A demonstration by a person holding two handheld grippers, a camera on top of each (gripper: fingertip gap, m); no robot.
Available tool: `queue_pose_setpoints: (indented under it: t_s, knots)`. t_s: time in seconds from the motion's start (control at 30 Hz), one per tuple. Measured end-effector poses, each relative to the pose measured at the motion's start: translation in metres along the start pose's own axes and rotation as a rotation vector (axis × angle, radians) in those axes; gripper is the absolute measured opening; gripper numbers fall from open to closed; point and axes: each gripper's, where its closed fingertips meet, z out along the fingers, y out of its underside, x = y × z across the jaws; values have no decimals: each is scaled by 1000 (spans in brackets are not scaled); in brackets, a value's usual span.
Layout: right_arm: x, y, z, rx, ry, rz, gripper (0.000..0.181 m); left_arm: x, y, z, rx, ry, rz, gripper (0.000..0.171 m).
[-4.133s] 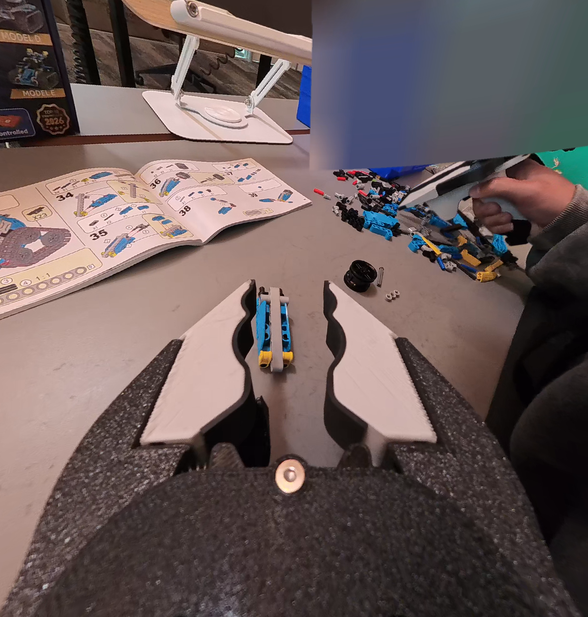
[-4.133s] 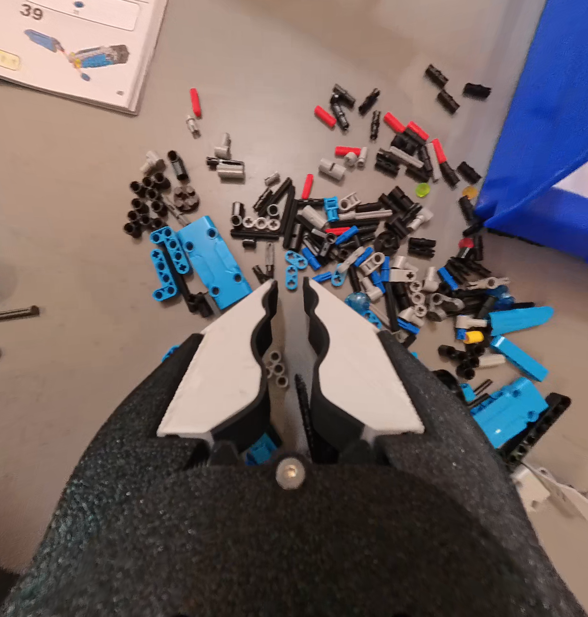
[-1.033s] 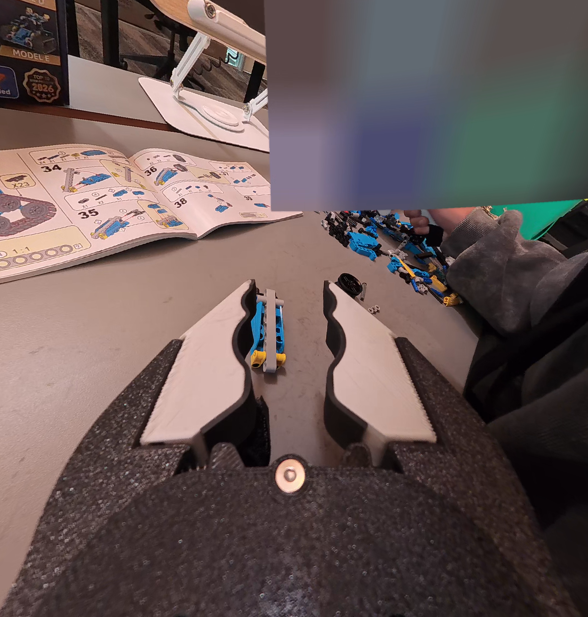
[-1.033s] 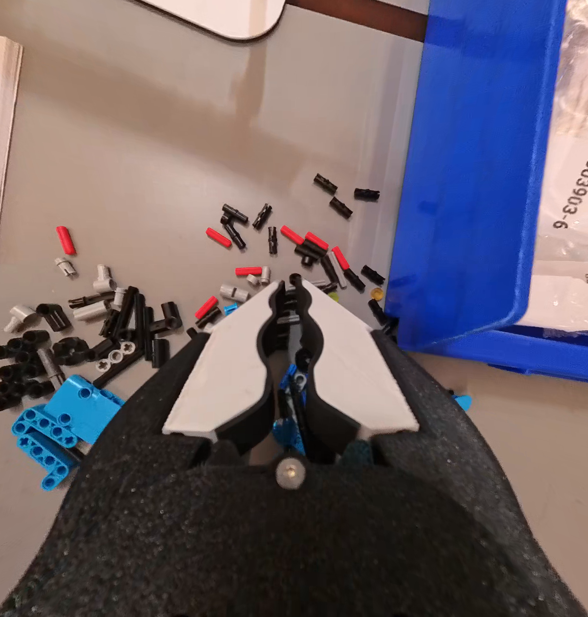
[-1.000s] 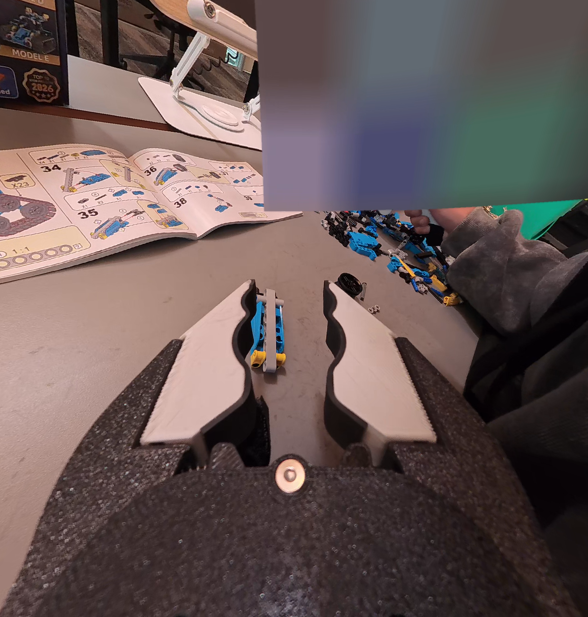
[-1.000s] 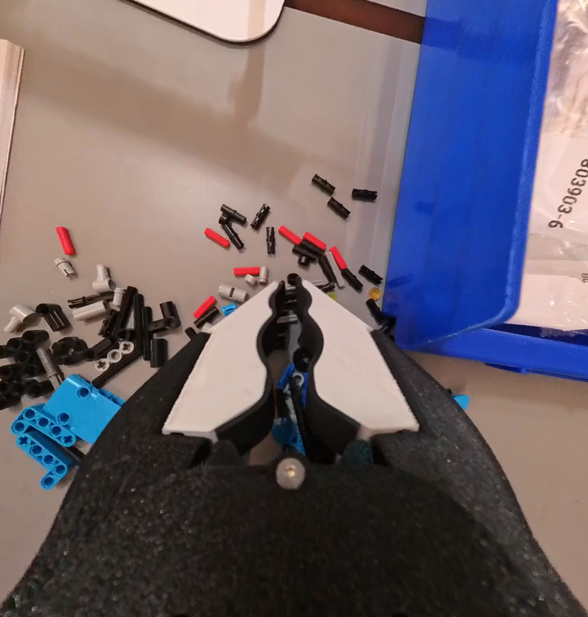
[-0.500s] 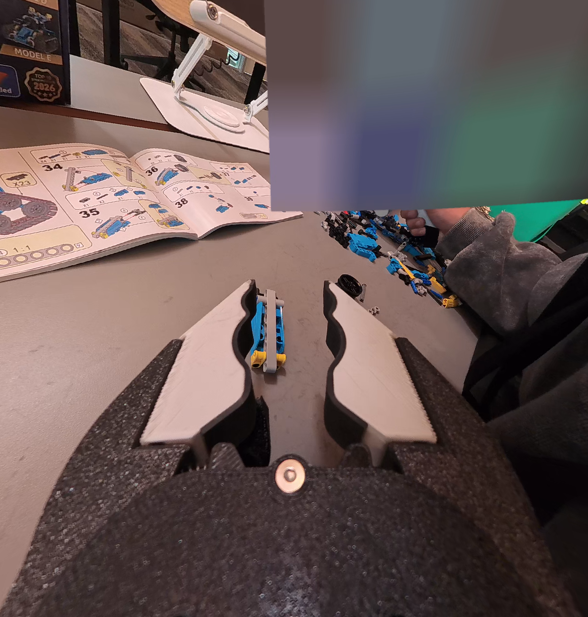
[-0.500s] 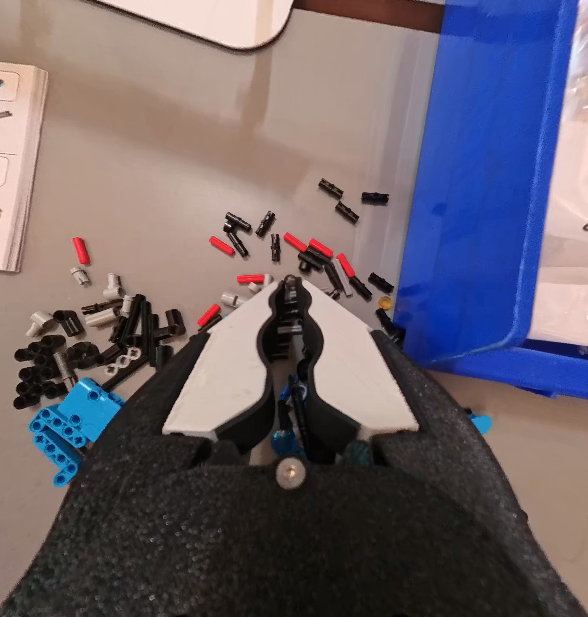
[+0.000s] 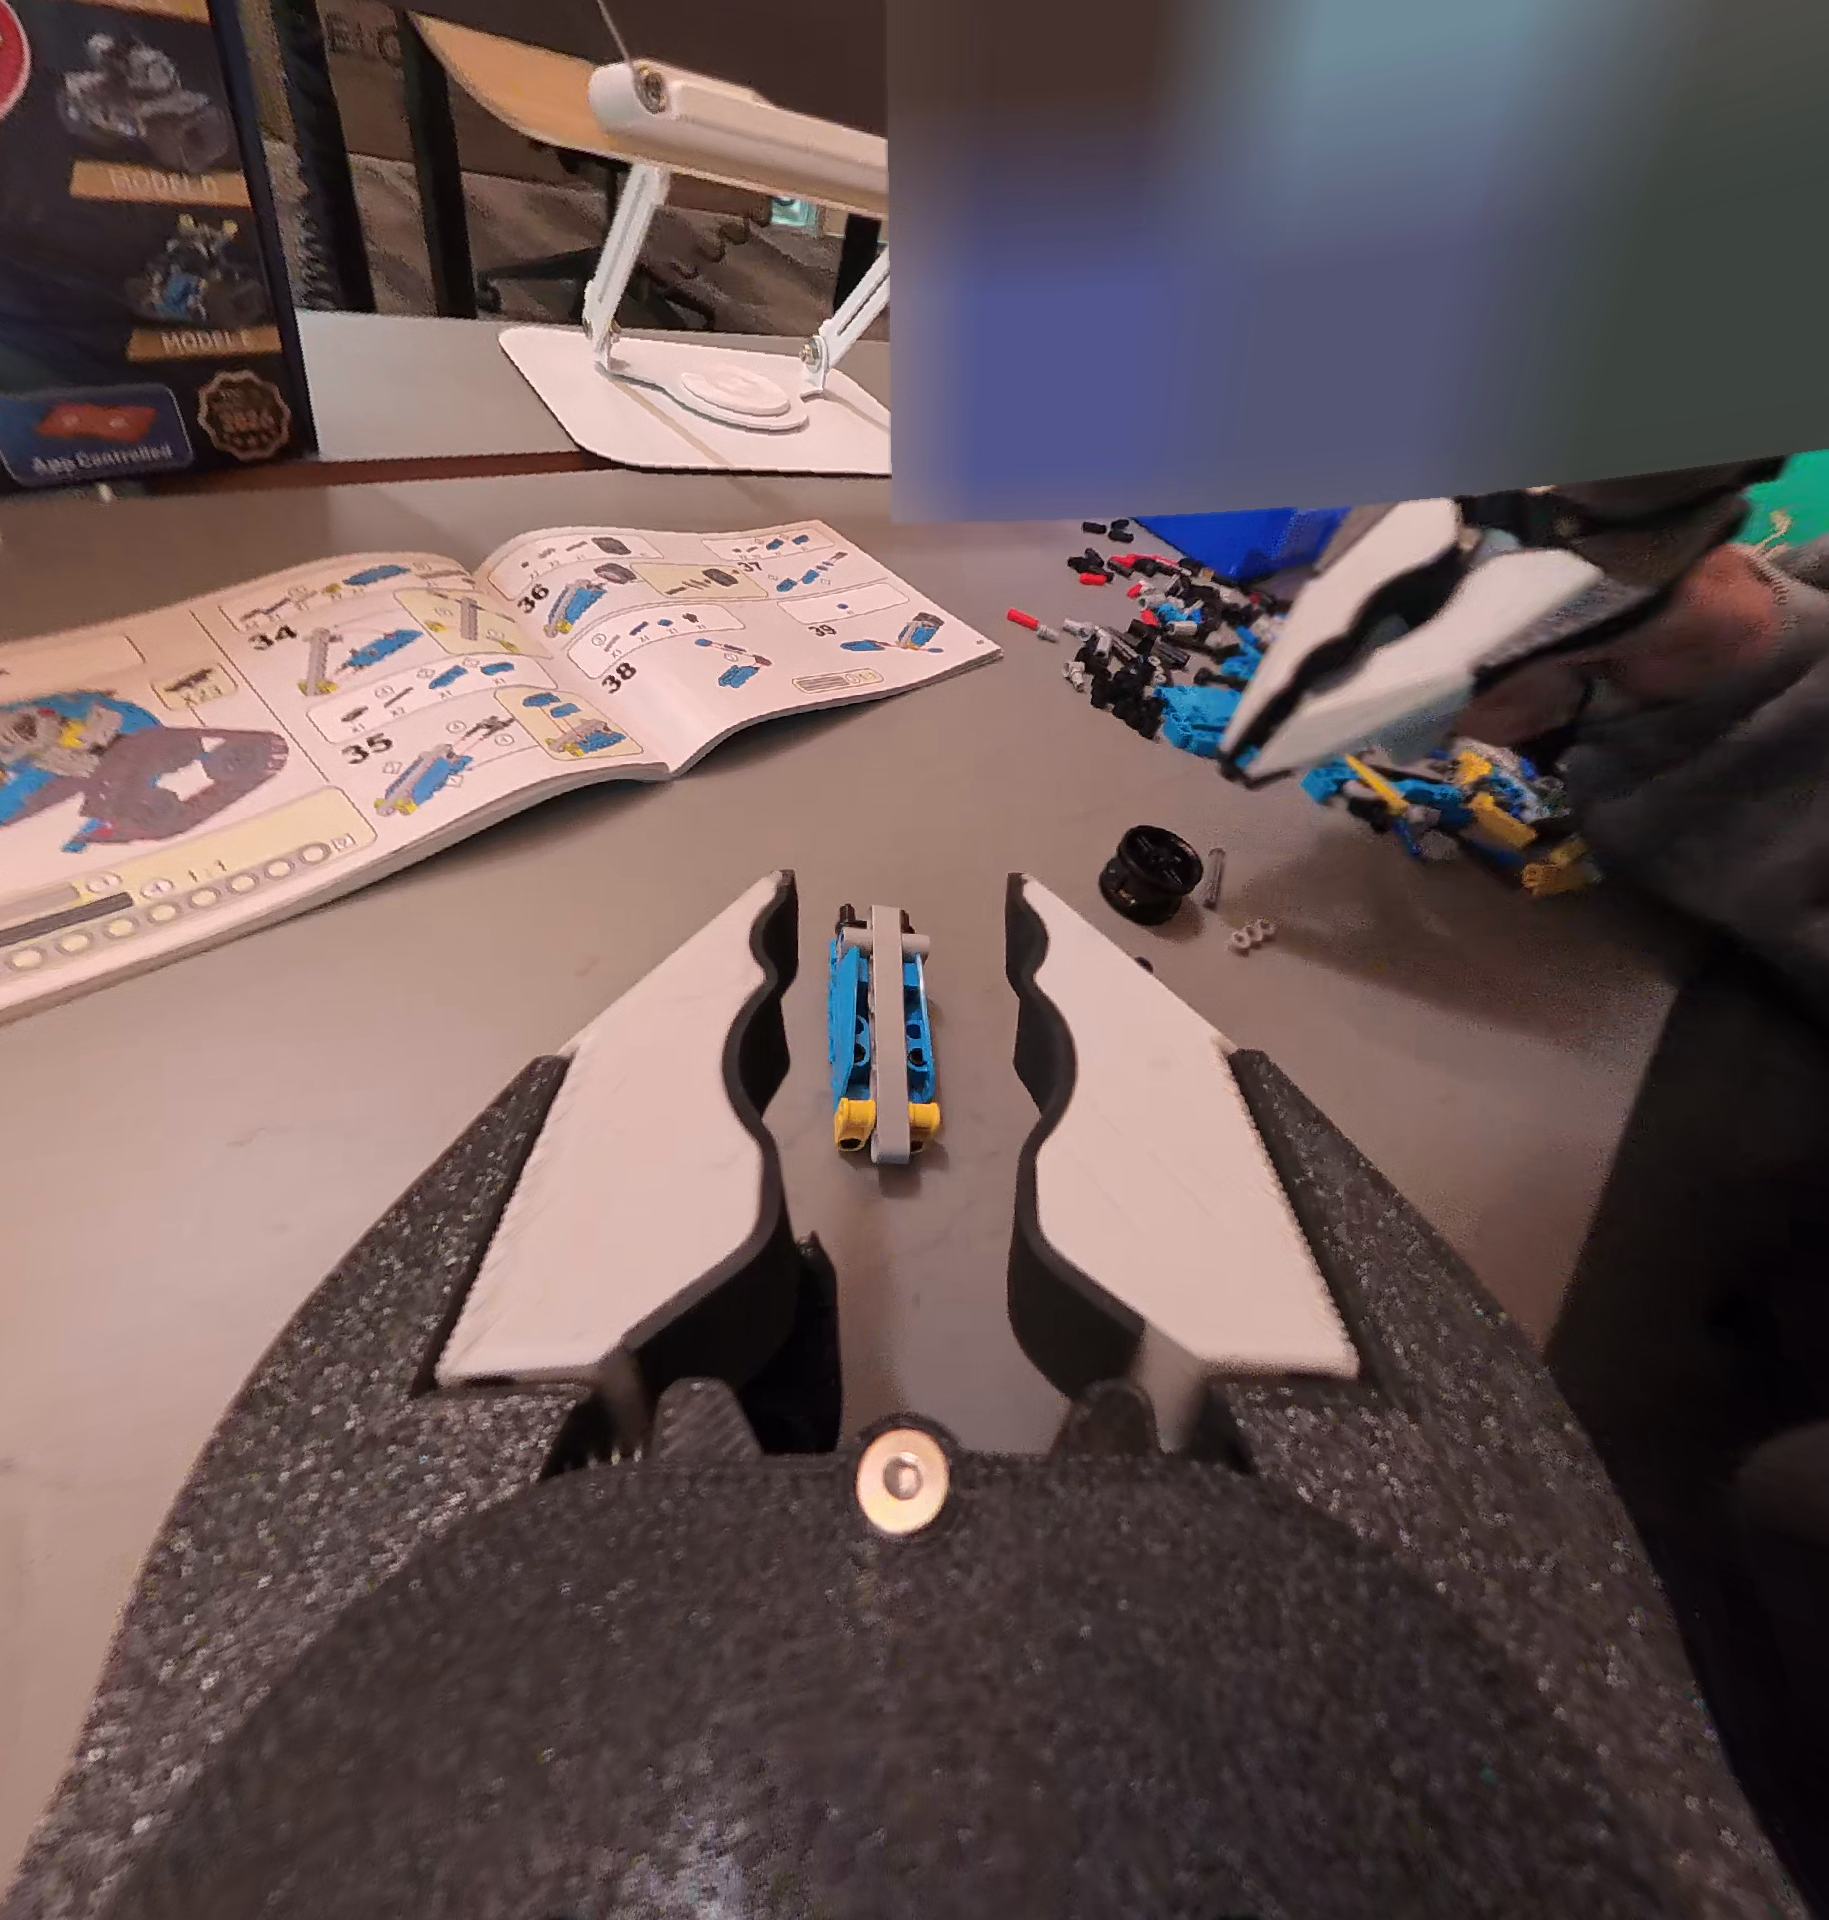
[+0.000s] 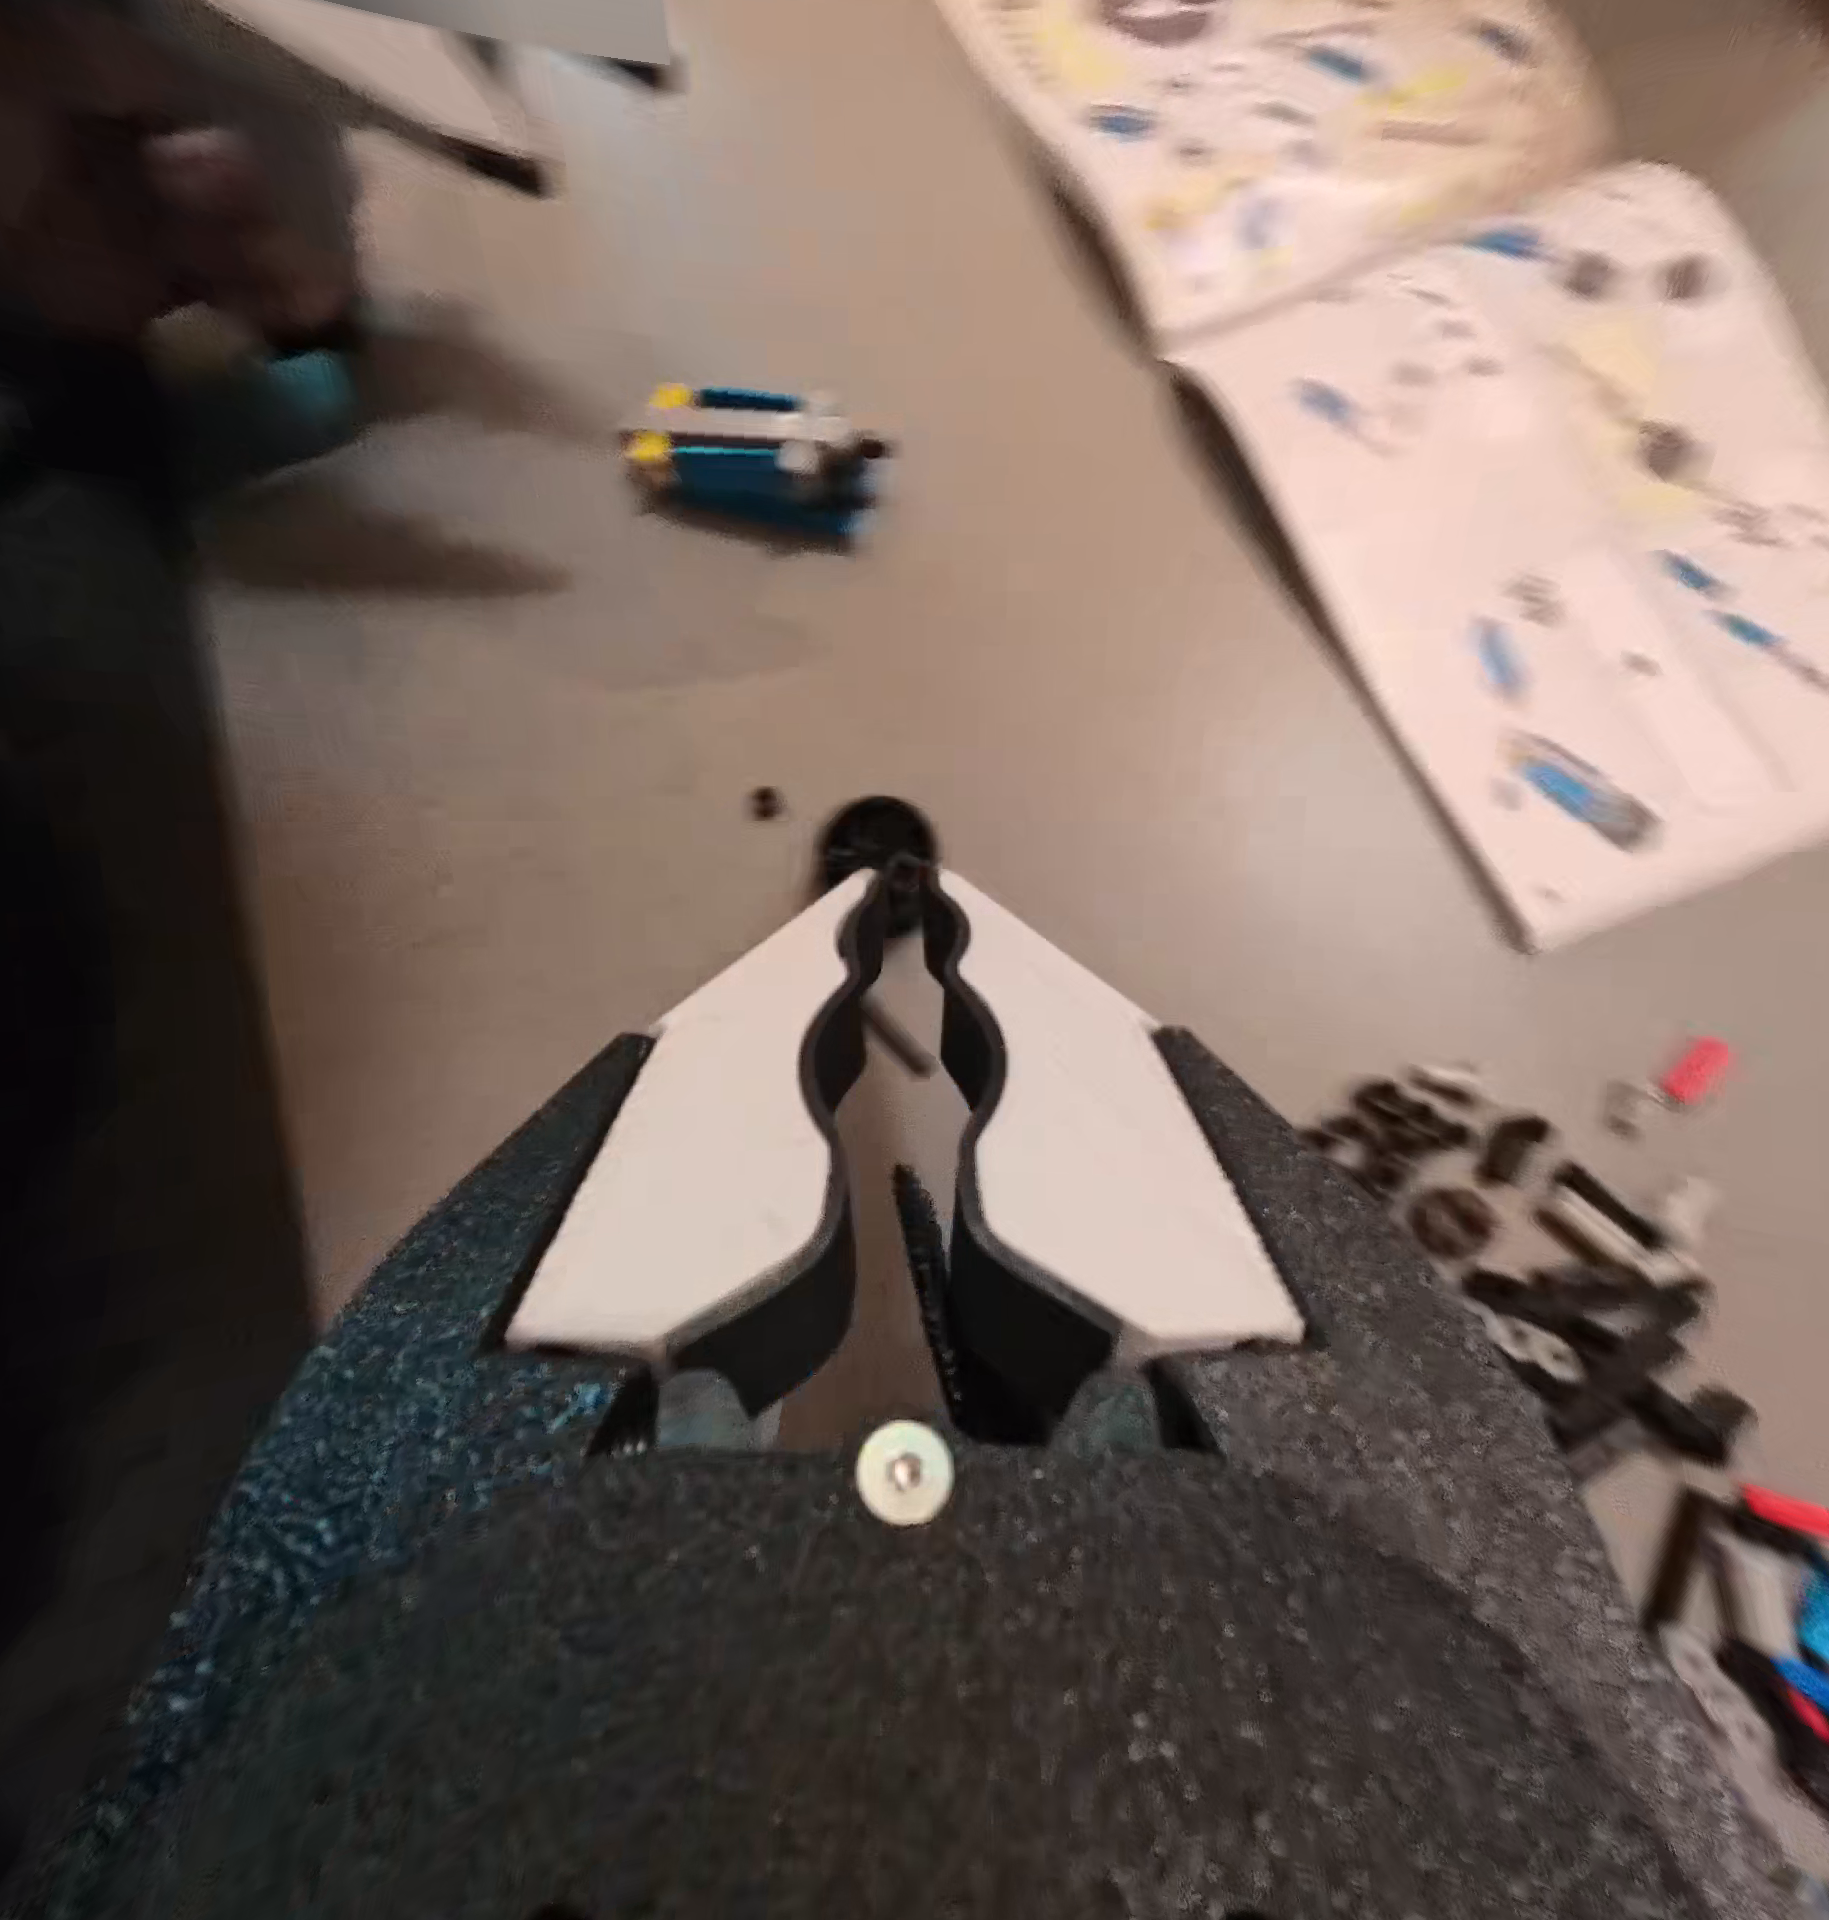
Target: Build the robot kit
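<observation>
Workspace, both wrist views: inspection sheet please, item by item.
Surface: grey table, bare near the left gripper.
Job's things: small blue-grey assembly lies between the open left fingers, touching neither.
Clutter: loose parts pile; black wheel; open manual.
Grippers: left gripper open, low over the table; right gripper nearly shut, a small dark piece seemingly at its tips, too blurred to confirm.
Cables: nothing seen.
Surroundings: white stand, printed box, blue bin.

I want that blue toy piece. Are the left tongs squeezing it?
No, the left tongs are open, and the blue toy piece lies on the table between them, untouched.
</observation>
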Motion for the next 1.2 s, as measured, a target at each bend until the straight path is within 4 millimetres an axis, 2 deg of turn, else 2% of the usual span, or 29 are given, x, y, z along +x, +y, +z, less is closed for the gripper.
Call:
queue_pose_setpoints:
  t_s: [0.13, 0.23, 0.53, 1.2]
  knots:
    - [-50, 2, 6, -41, -163, -84, 6, 2, 1, 1, -13, -29, 66, 39]
    - [-66, 7, 15, -68, -189, -135, 7, 1, 4, 2, -34, -66, 117, 39]
    - [-54, 35, 45, -213, -85, -206, 8, -2, 2, -1, -32, -124, 173, 37]
    - [-54, 34, 45, -171, -134, -130, 7, 7, 2, -1, -27, -122, 206, 37]
